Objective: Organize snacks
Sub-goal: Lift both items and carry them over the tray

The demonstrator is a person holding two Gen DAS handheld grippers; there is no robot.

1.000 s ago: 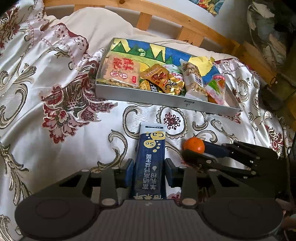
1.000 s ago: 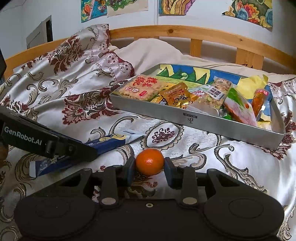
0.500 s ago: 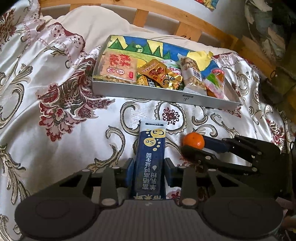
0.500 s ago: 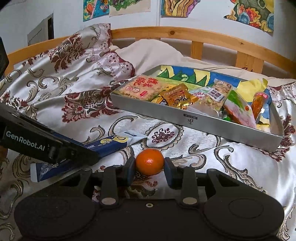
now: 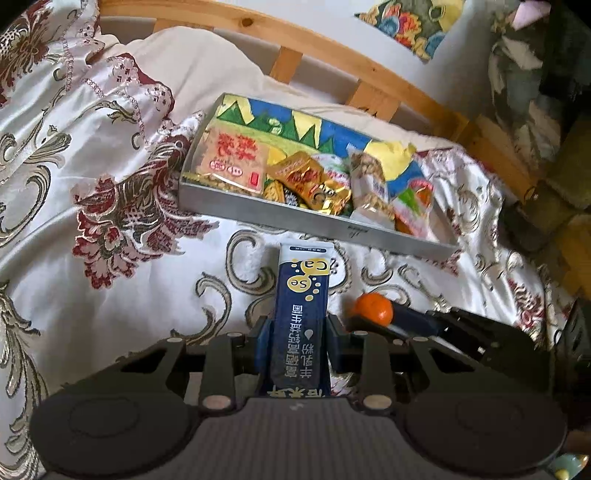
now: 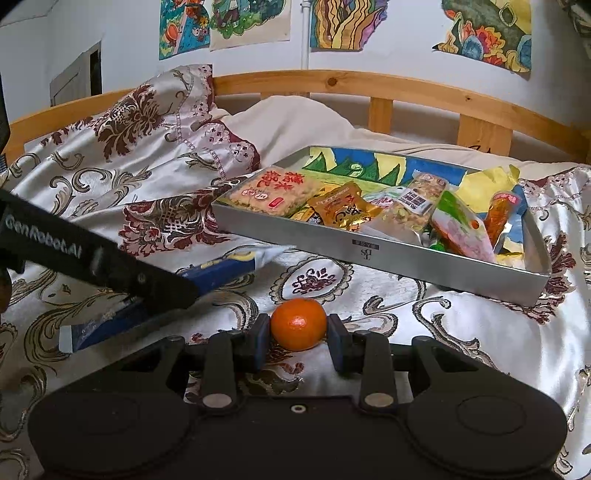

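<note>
Left gripper (image 5: pixel 298 341) is clamped on a dark blue sachet (image 5: pixel 301 317): both blue pads press its long sides, lower centre of the left wrist view. The sachet points up-frame toward the tray, white end with yellow "Ca"/"Se" dots forward, near the tray's front wall but not touching. In the right wrist view the same sachet (image 6: pixel 221 267) shows left of centre, partly hidden behind the left gripper's black body marked "GenRobot.AI".

Right gripper (image 6: pixel 298 341) is closed on a small orange (image 6: pixel 299 328), pads touching both sides, lower centre of the right wrist view. Cannot tell whether the fruit is lifted off the bedspread (image 6: pixel 461 332) or resting on it. In the left wrist view the orange (image 5: pixel 373 308) sits right of the sachet, at the tip of the right gripper, which enters from the right edge.

Grey metal tray (image 6: pixel 369 254) lies on the bedspread, centre-right of the right wrist view, upper centre of the left one (image 5: pixel 295 221). Its floor carries a colourful drawing. Inside: a flat rice-cracker pack (image 6: pixel 275 192) with red characters at the left end, a gold-orange packet (image 6: pixel 341 208) beside it, then a nut-bar pack (image 6: pixel 413 205), a green-pink packet (image 6: pixel 461 229) and an orange stick snack (image 6: pixel 498 212) at the right end. Packs overlap.

Wooden bed rail (image 6: pixel 369 83) runs behind the tray, drawings (image 6: pixel 487 31) on the wall above.
</note>
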